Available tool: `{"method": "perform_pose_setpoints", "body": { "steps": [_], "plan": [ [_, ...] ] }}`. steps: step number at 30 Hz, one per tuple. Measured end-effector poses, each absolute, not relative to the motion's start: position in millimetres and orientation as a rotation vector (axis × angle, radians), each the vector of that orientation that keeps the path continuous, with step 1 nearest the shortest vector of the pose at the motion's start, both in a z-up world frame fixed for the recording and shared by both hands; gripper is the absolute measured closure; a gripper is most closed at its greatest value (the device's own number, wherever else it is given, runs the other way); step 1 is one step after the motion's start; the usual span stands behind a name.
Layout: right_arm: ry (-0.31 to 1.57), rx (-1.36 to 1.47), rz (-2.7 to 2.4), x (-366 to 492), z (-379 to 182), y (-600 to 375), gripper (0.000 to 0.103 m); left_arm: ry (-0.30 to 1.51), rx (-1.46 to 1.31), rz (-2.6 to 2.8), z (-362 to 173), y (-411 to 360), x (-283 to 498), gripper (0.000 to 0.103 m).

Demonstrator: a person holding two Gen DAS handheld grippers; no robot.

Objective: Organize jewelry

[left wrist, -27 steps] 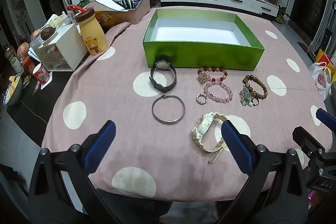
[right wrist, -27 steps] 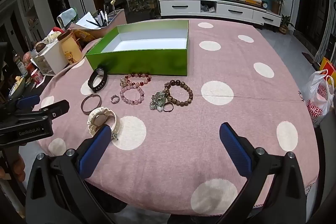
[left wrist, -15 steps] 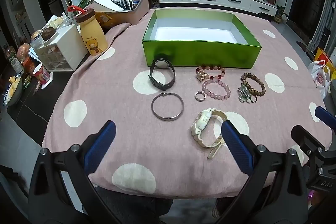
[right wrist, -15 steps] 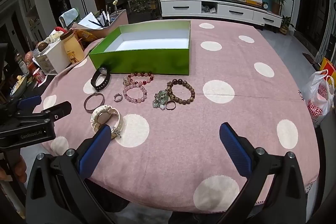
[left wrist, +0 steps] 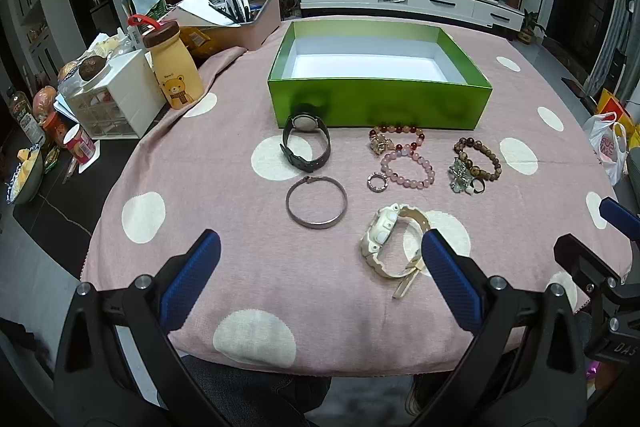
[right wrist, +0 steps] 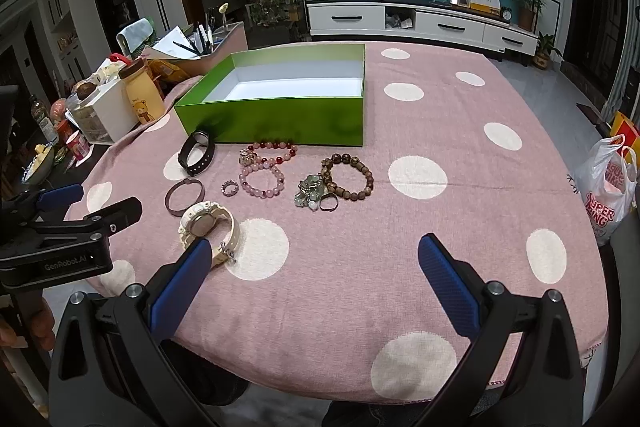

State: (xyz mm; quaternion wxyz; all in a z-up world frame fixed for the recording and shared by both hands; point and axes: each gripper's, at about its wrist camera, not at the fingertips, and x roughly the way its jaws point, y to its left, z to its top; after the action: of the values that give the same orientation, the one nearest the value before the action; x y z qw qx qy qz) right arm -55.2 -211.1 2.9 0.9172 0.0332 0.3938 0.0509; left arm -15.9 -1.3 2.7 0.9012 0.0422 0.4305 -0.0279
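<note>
**Tongs held wide over the jewelry**

Both tongs are held spread wide with nothing between the pads, tilted down over the near edge of the bench (left wrist: 168, 163), which is covered in pink cloth with white dots. The left tongs (left wrist: 320, 251) are seen nearest, just short of the cream watch (left wrist: 390, 235), whose strap lies beside the right-hand pad. The right tongs (right wrist: 314, 253) are held over bare cloth, right of that watch.

Beyond the watch a metal bangle (left wrist: 317, 202) lies flat, and a small ring (left wrist: 377, 182) is set just right of it. Farther on, a black watch (left wrist: 306, 143), pink beads (left wrist: 407, 169), red beads (left wrist: 396, 135) and brown beads (left wrist: 478, 159) with a green charm (left wrist: 460, 177) are spread in a row. Behind them all stands the green box (left wrist: 378, 103), open and white inside.
</note>
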Motion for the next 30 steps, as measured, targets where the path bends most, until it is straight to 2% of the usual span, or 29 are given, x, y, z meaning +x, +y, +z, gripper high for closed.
{"method": "perform_pose_setpoints", "body": {
  "steps": [30],
  "plan": [
    [0.801, 0.062, 0.113, -54.9, 5.3, -206.3, 0.001, 0.891, 0.088, -0.06, 2.0, -2.8, -15.3, 0.002]
  ]
}}
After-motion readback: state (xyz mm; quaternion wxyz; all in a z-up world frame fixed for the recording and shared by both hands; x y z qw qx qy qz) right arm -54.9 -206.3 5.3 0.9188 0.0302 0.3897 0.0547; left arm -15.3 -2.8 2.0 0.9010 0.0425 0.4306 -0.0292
